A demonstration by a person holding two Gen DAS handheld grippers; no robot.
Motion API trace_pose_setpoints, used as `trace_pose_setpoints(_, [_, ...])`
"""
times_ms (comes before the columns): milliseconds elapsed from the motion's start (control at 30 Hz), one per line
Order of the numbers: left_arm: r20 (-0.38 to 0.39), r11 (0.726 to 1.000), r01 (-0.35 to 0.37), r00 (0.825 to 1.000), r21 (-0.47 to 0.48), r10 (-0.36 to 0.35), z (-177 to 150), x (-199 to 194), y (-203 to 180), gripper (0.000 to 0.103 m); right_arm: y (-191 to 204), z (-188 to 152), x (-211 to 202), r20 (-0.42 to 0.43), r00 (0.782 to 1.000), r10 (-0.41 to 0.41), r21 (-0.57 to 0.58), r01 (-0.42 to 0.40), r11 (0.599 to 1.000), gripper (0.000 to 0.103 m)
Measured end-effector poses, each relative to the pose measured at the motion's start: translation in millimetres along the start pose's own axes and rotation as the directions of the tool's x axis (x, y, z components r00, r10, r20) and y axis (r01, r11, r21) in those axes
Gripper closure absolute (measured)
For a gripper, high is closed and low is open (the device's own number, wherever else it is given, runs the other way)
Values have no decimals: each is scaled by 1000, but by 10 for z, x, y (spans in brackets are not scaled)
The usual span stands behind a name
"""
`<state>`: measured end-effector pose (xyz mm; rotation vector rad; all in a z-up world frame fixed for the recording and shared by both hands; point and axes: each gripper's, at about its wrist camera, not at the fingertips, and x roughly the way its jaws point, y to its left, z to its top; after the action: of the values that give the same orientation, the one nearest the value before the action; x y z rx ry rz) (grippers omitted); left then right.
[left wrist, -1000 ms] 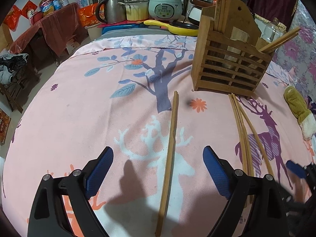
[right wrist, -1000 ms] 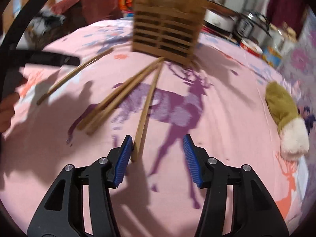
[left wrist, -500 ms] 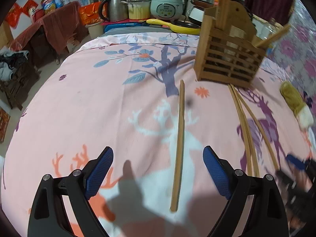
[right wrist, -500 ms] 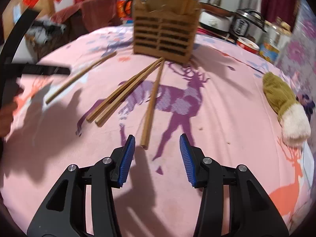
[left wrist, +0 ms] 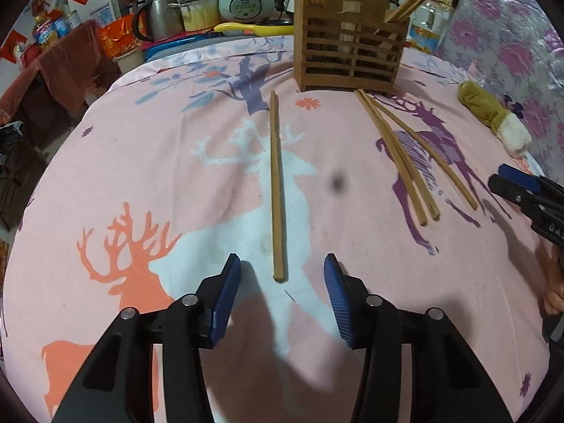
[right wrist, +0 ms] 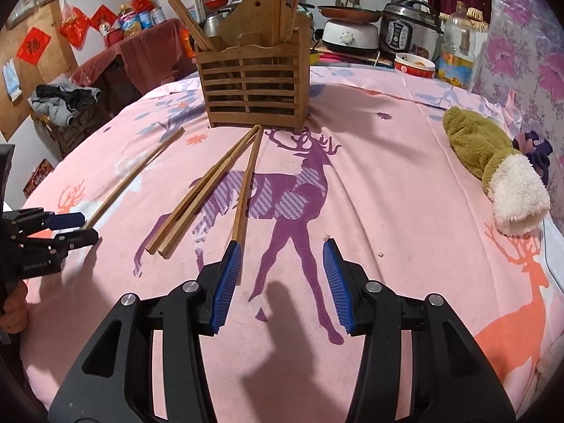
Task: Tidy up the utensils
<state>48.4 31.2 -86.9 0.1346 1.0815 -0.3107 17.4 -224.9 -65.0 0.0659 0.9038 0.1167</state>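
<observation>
A slatted wooden chopstick holder point(left wrist: 347, 56) point(right wrist: 252, 88) stands at the far side of the pink deer-print cloth with several chopsticks in it. One chopstick point(left wrist: 276, 183) point(right wrist: 134, 176) lies alone. Its near end sits between the tips of my left gripper point(left wrist: 282, 259) point(right wrist: 84, 227), whose jaws are closing with the pads still clear of it. A pair of chopsticks point(left wrist: 398, 155) point(right wrist: 204, 190) and a third chopstick point(left wrist: 426, 151) point(right wrist: 246, 183) lie to the right. The third one's near end meets the left pad of my right gripper point(right wrist: 282, 245) point(left wrist: 497, 176), whose jaws are opening slightly with nothing between them.
An olive and white plush mitten point(left wrist: 493, 120) point(right wrist: 493, 169) lies at the right edge of the cloth. A rice cooker point(left wrist: 245, 0), a kettle point(left wrist: 160, 17), a bowl point(right wrist: 414, 65) and an oil bottle point(right wrist: 456, 49) crowd the far edge behind the holder.
My left gripper has drawn back along the lone chopstick to its near end and its jaws have narrowed a lot. My right gripper has shifted slightly, so the third chopstick's end is now at its left pad.
</observation>
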Motion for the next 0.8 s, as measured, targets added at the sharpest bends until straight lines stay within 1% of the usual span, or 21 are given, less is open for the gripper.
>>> trace_pose_setpoints(100, [2,1000,-13,1000,16,13,-18,8,-33,56,11,-4,6,-4,1000,-1,-2,1,1000,54])
trace_pose_setpoints(133, [5,999,-20,1000,29,20,-26,7,-59,59,16,-6,11,-5,1000,-1,-5,1,1000,54])
trace_pose_setpoints(167, [8,999,-18,1000,41,18,-34,1,-80,66,21,-8,11,-5,1000,0,-5,0,1000,54])
trace_pose_setpoints(200, [12,998,-14,1000,59,13,-45,-7,-114,70,23,-12,10,-6,1000,2,-5,-2,1000,54])
trace_pose_setpoints(267, [17,997,-16,1000,74,15,-44,-12,-142,84,19,-12,9,-7,1000,9,1,-9,1000,54])
trace_pose_setpoints(333, [16,997,-13,1000,75,12,-33,-5,-142,88,13,-11,10,-9,1000,22,11,-22,1000,54])
trace_pose_setpoints(433, [11,999,-1,1000,50,0,-5,6,-84,94,3,-11,15,-13,999,42,27,-42,999,55])
trace_pose_setpoints(533, [4,999,22,1000,24,-22,14,12,-28,96,8,-9,4,-11,998,61,35,-61,998,55])
trace_pose_setpoints(633, [4,999,13,1000,31,-13,12,12,-47,96,27,-11,-2,-15,996,87,36,-86,996,57])
trace_pose_setpoints(700, [6,999,7,1000,35,-7,9,9,-58,96,53,-19,16,-28,994,104,32,-103,994,65])
trace_pose_setpoints(733, [5,999,8,1000,34,-8,8,10,-56,96,66,-26,30,-37,993,112,29,-111,993,66])
trace_pose_setpoints(800, [4,999,11,1000,32,-11,5,9,-56,96,92,-39,52,-49,992,117,20,-116,993,73])
